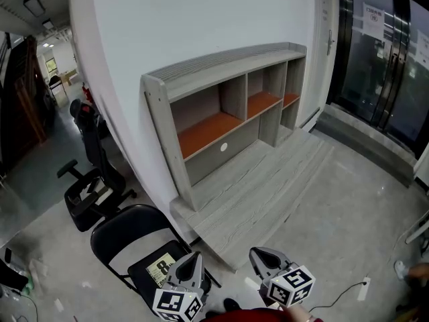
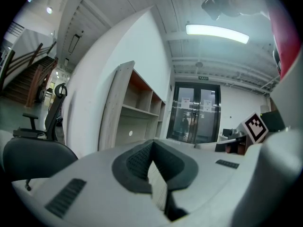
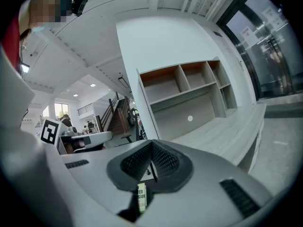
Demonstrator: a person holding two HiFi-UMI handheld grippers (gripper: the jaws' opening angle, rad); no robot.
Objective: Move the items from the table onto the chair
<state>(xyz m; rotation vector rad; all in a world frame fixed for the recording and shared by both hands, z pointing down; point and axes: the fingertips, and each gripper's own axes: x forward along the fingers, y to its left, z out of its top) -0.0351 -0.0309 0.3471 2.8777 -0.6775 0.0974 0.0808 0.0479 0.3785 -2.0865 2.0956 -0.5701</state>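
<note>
- Pointing roughly level toward the shelf unit (image 1: 228, 106), the left tongs (image 1: 194, 255) and the right tongs (image 1: 261, 255) sit side by side at the near edge of the scene. Each carries a cube with black-and-white square markers.
- In the left gripper view, the left tongs (image 2: 152, 150) are pressed together. The ribbed dark pads meet in a V and pinch nothing.
- In the right gripper view, the right tongs (image 3: 151, 148) are also pressed together. A narrow printed strip (image 3: 141, 195) shows low in the seam; I cannot tell whether it is part of them.
- The chair (image 1: 124, 237) stands just beside and below the left tongs. It is a black folding type with a rounded padded back and thin metal legs.
- A flat pale card (image 1: 161, 268) with a bold "8" lies on the chair's seat, close under the left tongs.
- The tabletop (image 1: 261, 193) stretches ahead of both tongs as a long slab of pale grey wood grain with square edges.
- The shelf unit rises at the tabletop's far side, beyond both tongs. It is the same grey wood, with a ribbed top.
- Its upper row has three open cubbies, each floored with an orange board.
- Below them is a wide bay whose back panel bears a small round white spot (image 1: 224, 147). Narrower bays sit further toward the right tongs' side.
- An office chair (image 1: 90, 193), black with armrests and a wheeled base, stands well beyond the left tongs on that side.
- The floor (image 1: 348, 227) is mottled grey and smooth. A white power strip (image 1: 365, 287) lies on it, out to the right tongs' side.
</note>
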